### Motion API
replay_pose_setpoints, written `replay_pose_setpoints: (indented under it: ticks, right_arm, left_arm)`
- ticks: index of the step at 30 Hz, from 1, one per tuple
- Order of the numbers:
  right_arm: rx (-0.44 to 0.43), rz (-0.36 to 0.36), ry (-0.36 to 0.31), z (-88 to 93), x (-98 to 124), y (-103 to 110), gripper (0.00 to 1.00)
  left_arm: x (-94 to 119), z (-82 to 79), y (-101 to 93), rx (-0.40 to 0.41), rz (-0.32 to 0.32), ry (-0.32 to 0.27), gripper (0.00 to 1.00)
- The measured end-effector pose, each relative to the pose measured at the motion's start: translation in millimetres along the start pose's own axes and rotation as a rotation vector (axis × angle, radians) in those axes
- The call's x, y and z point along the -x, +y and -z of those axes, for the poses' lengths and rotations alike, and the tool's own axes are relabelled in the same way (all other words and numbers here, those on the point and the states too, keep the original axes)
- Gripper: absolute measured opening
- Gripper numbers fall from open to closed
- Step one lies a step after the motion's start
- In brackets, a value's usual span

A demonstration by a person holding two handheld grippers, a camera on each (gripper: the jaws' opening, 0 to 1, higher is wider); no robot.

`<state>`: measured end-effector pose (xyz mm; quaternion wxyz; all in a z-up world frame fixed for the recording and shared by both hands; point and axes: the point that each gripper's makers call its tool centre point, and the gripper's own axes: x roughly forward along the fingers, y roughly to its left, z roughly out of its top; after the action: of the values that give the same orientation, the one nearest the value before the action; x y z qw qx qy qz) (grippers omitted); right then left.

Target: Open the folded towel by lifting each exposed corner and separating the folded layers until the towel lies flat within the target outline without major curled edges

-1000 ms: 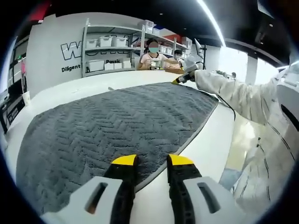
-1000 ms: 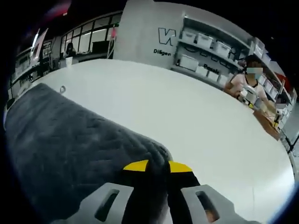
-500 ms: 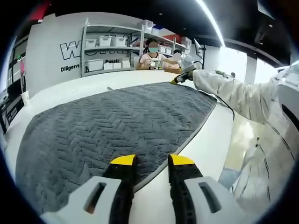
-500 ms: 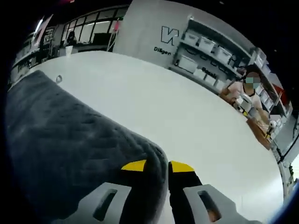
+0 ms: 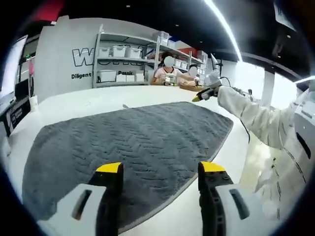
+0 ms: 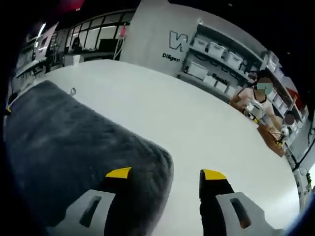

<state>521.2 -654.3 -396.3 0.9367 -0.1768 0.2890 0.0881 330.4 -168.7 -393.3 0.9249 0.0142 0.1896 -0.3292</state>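
A dark grey towel with a zigzag weave lies spread flat on the white table. My left gripper stands open over the towel's near edge, nothing between its yellow-tipped jaws. In the left gripper view the right gripper shows small at the towel's far corner, on the end of a white sleeve. In the right gripper view the towel fills the left side, its rounded corner under my right gripper, which is open and holds nothing.
White table stretches beyond the towel to the right. Shelves with white bins line the back wall. Two seated people work at a far bench. A small ring-shaped item lies on the table by the towel's far edge.
Both grippers have opened: the left jaws spread wide over the near edge, and the right let go of the towel corner, which now lies on the table.
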Motion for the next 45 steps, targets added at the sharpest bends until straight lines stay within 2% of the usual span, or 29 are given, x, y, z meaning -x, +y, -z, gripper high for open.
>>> replay_pose_setpoints:
  ticks: [2, 5, 9, 14, 20, 26, 34, 39, 45]
  right_arm:
    - [-0.006, -0.018, 0.013, 3.9, 12.0, 3.9, 0.64]
    - [0.012, -0.048, 0.013, 8.1, 32.8, 12.7, 0.74]
    - [0.006, -0.090, 0.018, 16.3, 54.8, 23.2, 0.78]
    - [-0.012, -0.110, 0.016, 27.0, 81.7, 34.4, 0.86]
    - [-0.043, -0.130, 0.001, 33.7, 109.1, 53.5, 0.98]
    - [-0.056, -0.130, -0.009, 37.9, 135.3, 71.2, 0.99]
    - [-0.062, -0.136, -0.036, 40.8, 166.7, 102.8, 0.99]
    - [-0.051, -0.161, -0.062, 38.3, 182.8, 131.2, 0.99]
    - [-0.050, -0.169, -0.095, 29.0, 196.9, 158.1, 0.99]
  left_arm:
    - [7.2, -7.4, 17.9, -0.014, -0.055, -0.007, 0.76]
    - [18.6, -18.2, 38.4, -0.008, -0.108, -0.035, 0.79]
    - [32.3, -27.4, 58.1, 0.023, -0.147, -0.072, 0.82]
    - [46.4, -25.4, 82.0, 0.040, -0.224, -0.059, 0.90]
    - [60.1, -22.2, 99.1, 0.071, -0.266, -0.066, 0.93]
    - [72.8, -17.8, 119.6, 0.111, -0.338, -0.076, 0.99]
    - [79.5, -10.2, 120.0, 0.128, -0.355, -0.065, 0.99]
    - [83.5, -6.0, 111.3, 0.133, -0.358, -0.056, 0.99]
    - [87.5, -1.4, 91.4, 0.135, -0.346, -0.049, 0.99]
